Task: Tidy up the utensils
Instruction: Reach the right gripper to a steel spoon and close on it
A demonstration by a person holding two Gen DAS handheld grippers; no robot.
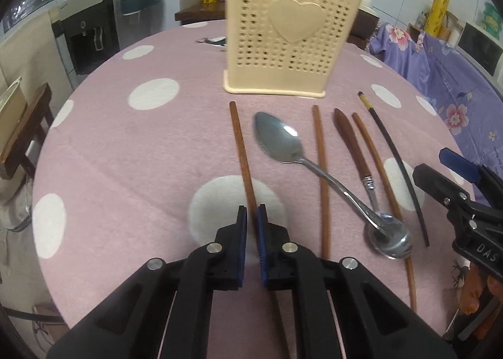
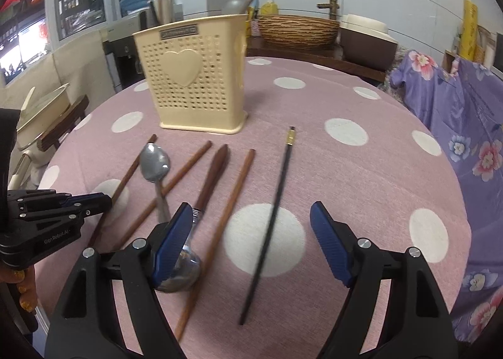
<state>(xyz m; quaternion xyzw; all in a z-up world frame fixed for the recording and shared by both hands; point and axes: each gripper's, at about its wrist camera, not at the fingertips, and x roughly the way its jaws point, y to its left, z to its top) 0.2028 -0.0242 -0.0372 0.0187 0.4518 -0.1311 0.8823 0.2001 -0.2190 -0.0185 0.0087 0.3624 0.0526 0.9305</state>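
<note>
A: Left wrist view: my left gripper (image 1: 251,212) is pinching the leftmost wooden chopstick (image 1: 241,154), which lies on the bench (image 1: 132,154) in front of the cream holder (image 1: 292,41).

B: The risk?

A: It's gripped off-centre, so it could swing and knock the spoon (image 1: 279,139).

B: Right wrist view?

A: My right gripper (image 2: 251,233) is spread above the black chopstick (image 2: 270,223), which could roll.

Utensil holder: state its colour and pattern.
The utensil holder is cream, perforated, with a raised heart; right wrist view shows it best.
</note>
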